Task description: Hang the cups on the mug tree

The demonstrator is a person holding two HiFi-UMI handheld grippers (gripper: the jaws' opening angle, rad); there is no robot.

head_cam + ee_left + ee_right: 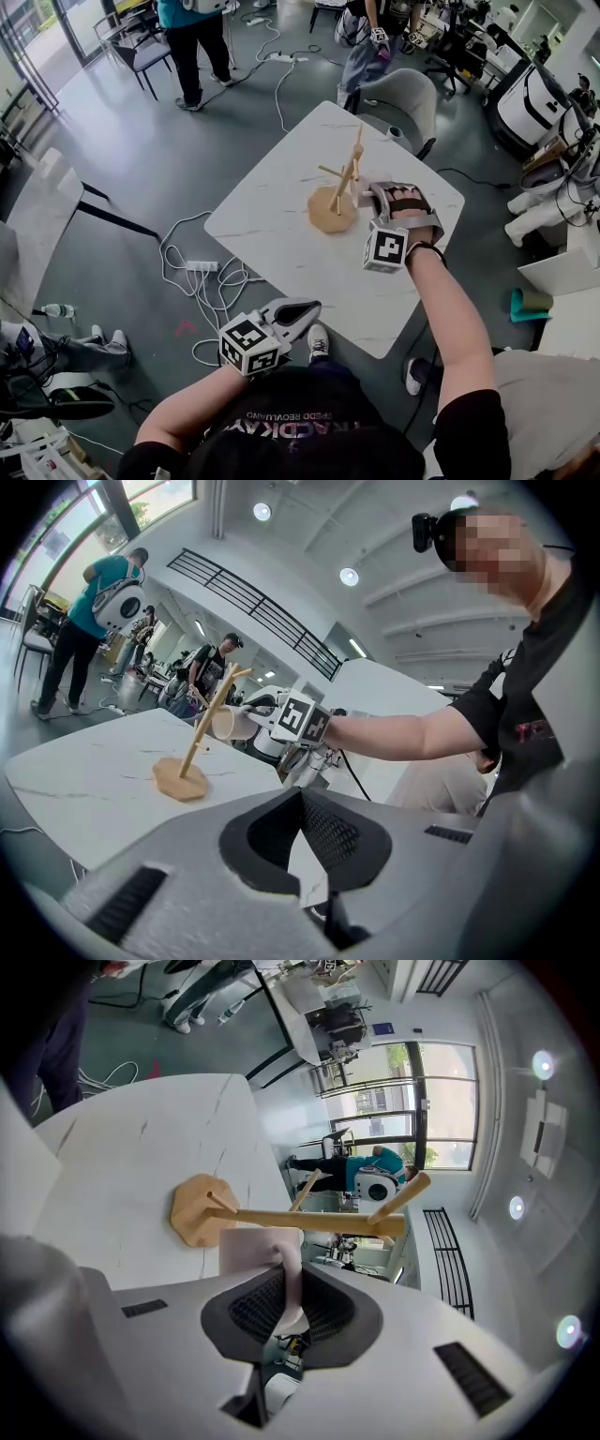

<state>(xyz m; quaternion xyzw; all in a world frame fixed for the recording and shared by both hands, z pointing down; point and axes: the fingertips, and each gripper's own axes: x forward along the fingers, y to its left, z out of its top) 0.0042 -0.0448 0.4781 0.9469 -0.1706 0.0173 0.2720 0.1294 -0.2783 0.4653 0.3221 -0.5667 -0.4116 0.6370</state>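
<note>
- Right gripper (291, 1274): its dark ribbed pads (251, 1312) are pinched narrow on the curved handle of a pale pink-cream glazed cup (253, 1246). That's a proper hold, nothing loose.
- The cup sits on its side just beside the stem of the light wooden mug tree with angled pegs (309, 1220), down near the tree's flat base. It isn't on a peg yet.
- The cup looks ceramic to me, so stiff, a bit heavy, slick glaze, and it'll chip if it knocks the wood. A handle-only grip will probably let it swing. I'd stay low on the handle so the loop's top is free for the peg.
- The tree stands on the far right part of the white marble-look table (272, 225).
- Left gripper (302, 794): jaws closed together with nothing between them, parked off the table's near edge and pointing across at the tree.
</note>
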